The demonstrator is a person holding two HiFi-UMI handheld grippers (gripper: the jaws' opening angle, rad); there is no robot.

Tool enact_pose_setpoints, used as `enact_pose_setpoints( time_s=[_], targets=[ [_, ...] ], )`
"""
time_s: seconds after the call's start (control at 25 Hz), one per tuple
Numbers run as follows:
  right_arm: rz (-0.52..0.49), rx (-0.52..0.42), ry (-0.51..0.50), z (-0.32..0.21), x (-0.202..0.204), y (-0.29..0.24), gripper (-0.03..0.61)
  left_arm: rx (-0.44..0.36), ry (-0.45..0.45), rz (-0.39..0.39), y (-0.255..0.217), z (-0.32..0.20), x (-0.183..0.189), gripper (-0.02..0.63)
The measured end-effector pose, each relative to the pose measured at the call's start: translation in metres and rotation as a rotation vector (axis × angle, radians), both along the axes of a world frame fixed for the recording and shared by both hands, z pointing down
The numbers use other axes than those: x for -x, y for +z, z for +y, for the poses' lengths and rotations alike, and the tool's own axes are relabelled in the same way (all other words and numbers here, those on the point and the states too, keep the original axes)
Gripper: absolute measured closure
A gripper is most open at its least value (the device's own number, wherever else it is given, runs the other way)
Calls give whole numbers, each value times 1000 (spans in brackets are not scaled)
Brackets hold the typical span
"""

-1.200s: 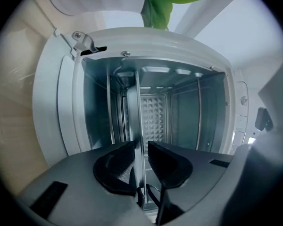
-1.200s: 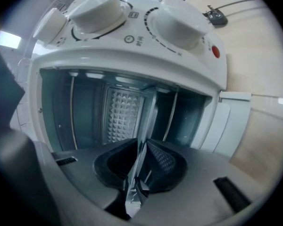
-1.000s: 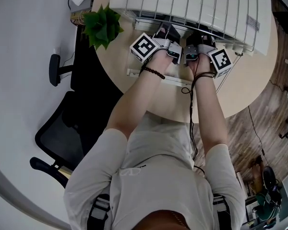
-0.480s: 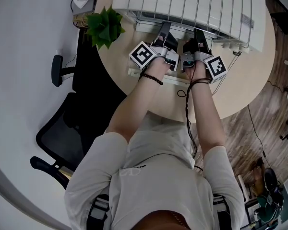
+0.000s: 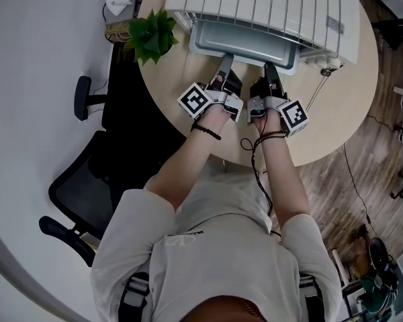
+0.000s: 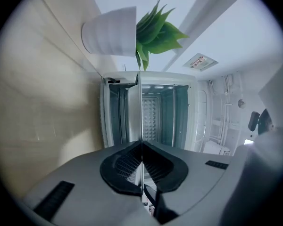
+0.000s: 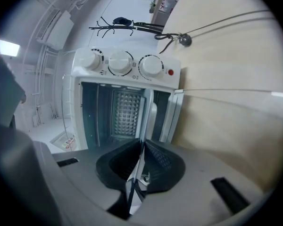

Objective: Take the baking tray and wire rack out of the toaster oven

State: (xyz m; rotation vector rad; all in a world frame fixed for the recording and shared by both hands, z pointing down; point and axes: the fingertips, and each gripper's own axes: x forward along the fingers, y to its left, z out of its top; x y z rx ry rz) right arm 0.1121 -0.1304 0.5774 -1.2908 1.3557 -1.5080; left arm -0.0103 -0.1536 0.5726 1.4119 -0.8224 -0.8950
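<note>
The white toaster oven (image 5: 269, 5) stands at the far side of the round table. A grey baking tray (image 5: 245, 42) sticks halfway out of its front. My left gripper (image 5: 225, 60) is shut on the tray's near rim left of centre, and my right gripper (image 5: 269, 68) on the same rim to its right. The left gripper view shows the tray (image 6: 141, 117) edge-on, a thin line pinched in my left gripper (image 6: 141, 147). In the right gripper view, my right gripper (image 7: 142, 149) has just been closing and its pads press the tray edge (image 7: 146, 119). I cannot make out the wire rack.
A potted plant (image 5: 151, 35) stands on the table (image 5: 349, 113) left of the oven. A thin cable (image 5: 316, 96) runs across the table at the right. A black office chair (image 5: 87, 186) sits left of the person. Three knobs (image 7: 122, 62) line the oven's control side.
Both grippers have drawn back toward the person, and the tray has slid out of the oven with them. Earlier the grippers reached right up to the oven's mouth.
</note>
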Motion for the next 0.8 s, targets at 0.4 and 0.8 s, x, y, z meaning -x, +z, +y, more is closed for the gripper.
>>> enact_pose_setpoints(
  time_s=[0.4,0.8],
  targets=[
    [18,3,-31,59,12,-8,548,17,21,7,-7,60,11,607],
    [1,26,-54,116,25,-23,548,7,81,-37,-22,115,22,607]
  ],
)
